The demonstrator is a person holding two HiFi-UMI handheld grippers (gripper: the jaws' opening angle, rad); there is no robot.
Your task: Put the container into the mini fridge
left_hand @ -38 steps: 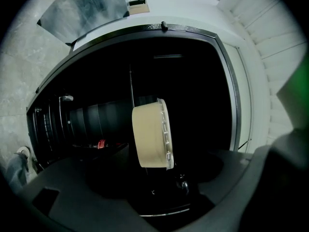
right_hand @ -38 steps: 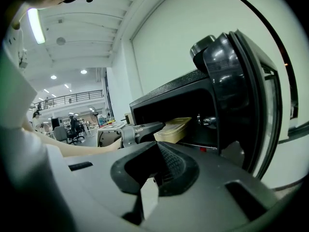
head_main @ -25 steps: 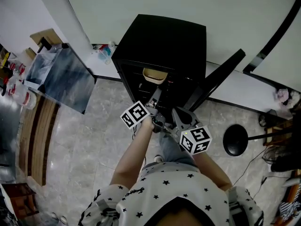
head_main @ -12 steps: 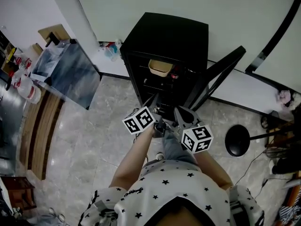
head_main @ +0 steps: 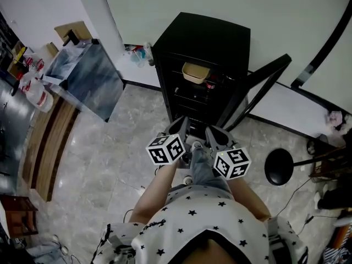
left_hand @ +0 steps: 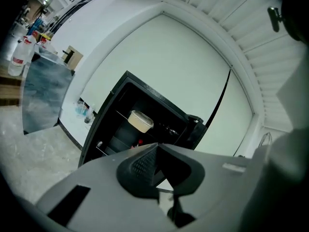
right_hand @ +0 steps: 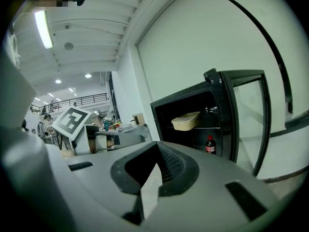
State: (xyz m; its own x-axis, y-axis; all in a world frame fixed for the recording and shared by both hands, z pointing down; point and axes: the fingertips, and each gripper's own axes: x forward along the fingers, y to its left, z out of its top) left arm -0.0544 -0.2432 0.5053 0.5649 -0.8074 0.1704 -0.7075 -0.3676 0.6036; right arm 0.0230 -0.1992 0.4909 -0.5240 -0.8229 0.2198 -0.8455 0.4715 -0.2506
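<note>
The black mini fridge [head_main: 204, 36] stands against the wall with its door [head_main: 258, 86] swung open to the right. A beige lidded container [head_main: 196, 72] rests on its upper shelf, also visible in the left gripper view [left_hand: 140, 121] and the right gripper view [right_hand: 186, 121]. A small dark bottle [right_hand: 209, 145] stands on a lower shelf. My left gripper [head_main: 184, 122] and right gripper [head_main: 211, 131] hang side by side over the floor in front of the fridge, clear of it. Both are shut with nothing between the jaws.
A grey glass-topped table [head_main: 82, 78] and a wooden bench [head_main: 44, 142] stand to the left. Bottles [head_main: 140, 54] sit on the white ledge beside the fridge. A black round stand base [head_main: 278, 166] is on the floor at the right.
Both grippers have drawn back from the fridge opening toward the body. The container stays on the upper shelf.
</note>
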